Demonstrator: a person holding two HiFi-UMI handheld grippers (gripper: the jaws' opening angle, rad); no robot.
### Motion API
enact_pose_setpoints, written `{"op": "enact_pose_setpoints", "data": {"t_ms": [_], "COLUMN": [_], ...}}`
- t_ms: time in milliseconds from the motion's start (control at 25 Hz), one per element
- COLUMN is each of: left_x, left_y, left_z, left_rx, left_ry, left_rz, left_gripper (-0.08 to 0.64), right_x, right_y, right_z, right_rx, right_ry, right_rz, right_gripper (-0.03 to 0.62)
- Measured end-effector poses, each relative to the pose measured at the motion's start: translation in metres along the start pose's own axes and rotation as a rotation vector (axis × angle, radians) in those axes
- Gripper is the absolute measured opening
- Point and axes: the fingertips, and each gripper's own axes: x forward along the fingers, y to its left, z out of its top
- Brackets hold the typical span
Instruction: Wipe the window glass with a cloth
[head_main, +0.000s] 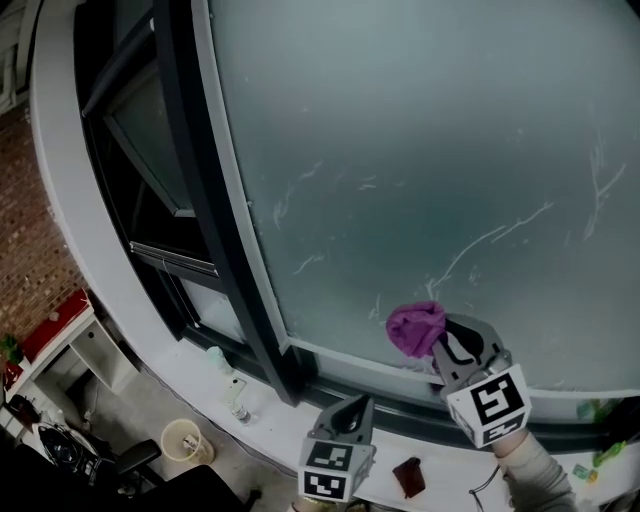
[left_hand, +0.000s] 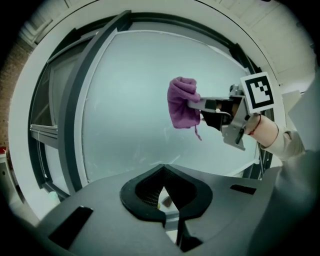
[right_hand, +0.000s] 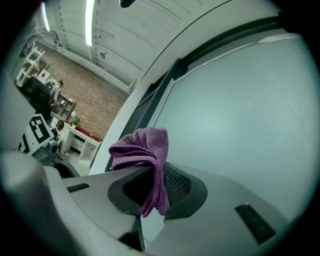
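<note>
The frosted window glass (head_main: 420, 150) fills most of the head view and bears thin white streaks. A crumpled purple cloth (head_main: 415, 328) is at the pane's lower part, just above the bottom frame, with my right gripper (head_main: 438, 338) shut on it. The right gripper view shows the cloth (right_hand: 142, 147) pinched between the jaws and bunched above them, with the glass (right_hand: 250, 110) just ahead. My left gripper (head_main: 350, 412) hangs lower, above the sill, shut with nothing in it. In the left gripper view the cloth (left_hand: 182, 102) and the right gripper (left_hand: 198, 105) are seen against the glass (left_hand: 120, 100).
A dark mullion (head_main: 215, 230) borders the pane on the left, with a side window (head_main: 150, 150) beyond it. The white sill (head_main: 265, 425) carries a small bottle (head_main: 237, 400) and a dark red thing (head_main: 408, 476). Below are a bucket (head_main: 183, 440) and a white shelf (head_main: 75, 345).
</note>
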Motion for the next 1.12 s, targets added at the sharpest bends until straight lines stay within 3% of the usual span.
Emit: {"op": "enact_pose_setpoints", "data": {"t_ms": [240, 440, 640, 880, 1120], "left_x": [0.022, 0.032, 0.04, 0.049, 0.054], "left_y": [0.018, 0.03, 0.043, 0.049, 0.052], "left_z": [0.009, 0.017, 0.021, 0.026, 0.027], "left_rx": [0.003, 0.006, 0.016, 0.021, 0.011], "left_ry": [-0.008, -0.01, 0.0, 0.011, 0.015], "left_rz": [-0.025, -0.043, -0.057, -0.082, -0.1], "left_gripper": [0.005, 0.005, 0.005, 0.005, 0.005], "right_x": [0.052, 0.082, 0.107, 0.134, 0.15], "right_y": [-0.038, -0.076, -0.115, -0.153, -0.179], "right_z": [0.052, 0.116, 0.182, 0.236, 0.286], "right_rx": [-0.21, -0.436, -0.58, -0.713, -0.911], "right_ry": [-0.039, -0.058, -0.107, -0.075, -0.046], "right_rz": [-0.042, -0.132, -0.234, -0.339, -0.486], "right_gripper": [0.051, 0.051, 0.051, 0.051, 0.051]}}
